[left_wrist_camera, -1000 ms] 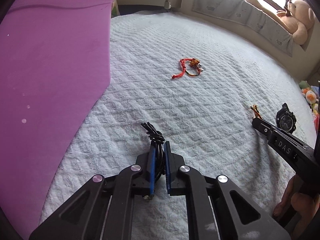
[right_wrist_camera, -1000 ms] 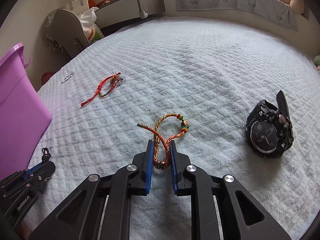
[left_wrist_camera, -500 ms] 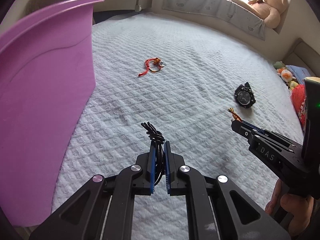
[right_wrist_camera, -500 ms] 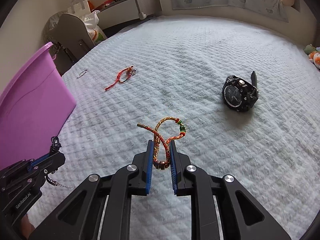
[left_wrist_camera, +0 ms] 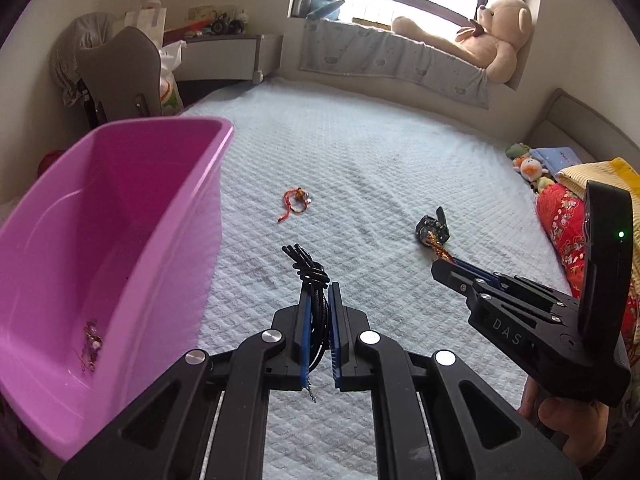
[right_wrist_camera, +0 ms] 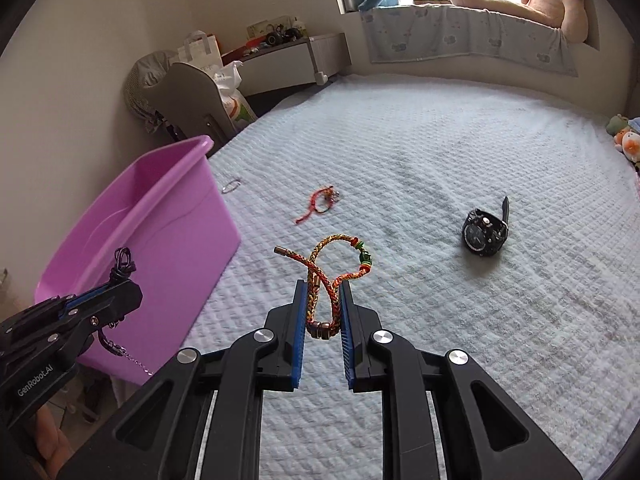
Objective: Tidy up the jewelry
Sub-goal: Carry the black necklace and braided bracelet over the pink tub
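My left gripper [left_wrist_camera: 319, 292] is shut on a black cord necklace [left_wrist_camera: 310, 270], held above the bed beside the purple bin [left_wrist_camera: 192, 216]; its chain hangs below in the right wrist view [right_wrist_camera: 120, 350]. My right gripper [right_wrist_camera: 323, 292] is shut on a braided orange-red bracelet [right_wrist_camera: 332, 256], also raised over the bed. A red string bracelet [left_wrist_camera: 295, 200] and a black watch [right_wrist_camera: 484, 232] lie on the white bedspread. The bin [right_wrist_camera: 172, 220] holds a small beaded piece [left_wrist_camera: 91, 340] at its bottom.
A silver ring [right_wrist_camera: 231, 186] lies on the bed near the bin's far corner. A teddy bear [left_wrist_camera: 492, 36] sits on the window ledge. Small plush toys and a red patterned cushion [left_wrist_camera: 568, 216] are at the bed's right. A chair [left_wrist_camera: 120, 76] stands behind the bin.
Both grippers have risen well above the bed with their pieces still held. The bin's open inside has come into the left wrist view.
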Available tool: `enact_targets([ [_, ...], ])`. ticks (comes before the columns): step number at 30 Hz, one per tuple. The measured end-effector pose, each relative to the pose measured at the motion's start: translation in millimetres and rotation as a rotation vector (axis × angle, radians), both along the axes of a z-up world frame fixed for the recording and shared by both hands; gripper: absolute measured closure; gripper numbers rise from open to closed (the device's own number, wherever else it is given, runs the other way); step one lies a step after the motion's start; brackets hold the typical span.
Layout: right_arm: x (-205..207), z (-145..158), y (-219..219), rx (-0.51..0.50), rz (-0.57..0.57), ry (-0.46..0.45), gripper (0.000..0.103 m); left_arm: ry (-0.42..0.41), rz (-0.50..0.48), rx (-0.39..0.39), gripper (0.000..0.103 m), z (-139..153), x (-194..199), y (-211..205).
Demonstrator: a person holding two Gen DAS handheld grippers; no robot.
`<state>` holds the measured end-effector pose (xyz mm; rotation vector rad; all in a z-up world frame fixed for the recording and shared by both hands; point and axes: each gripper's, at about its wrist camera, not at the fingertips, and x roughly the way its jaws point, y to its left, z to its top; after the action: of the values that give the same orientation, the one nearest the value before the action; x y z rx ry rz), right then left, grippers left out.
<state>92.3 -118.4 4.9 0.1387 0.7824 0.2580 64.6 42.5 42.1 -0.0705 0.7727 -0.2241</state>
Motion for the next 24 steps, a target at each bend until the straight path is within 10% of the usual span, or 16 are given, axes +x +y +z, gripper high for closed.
enact_targets([
  [10,-4.7,50.8,79.3,0.062,0.162,-0.047,0.088,-0.073,0.071,0.008,0.095,53.4,-10.9,75.6],
  [24,11.3,66.1,212.0,0.064,0.395,0.007,0.088,0.019,0.259,0.049,0.095,25.1,-2.3,183.4],
])
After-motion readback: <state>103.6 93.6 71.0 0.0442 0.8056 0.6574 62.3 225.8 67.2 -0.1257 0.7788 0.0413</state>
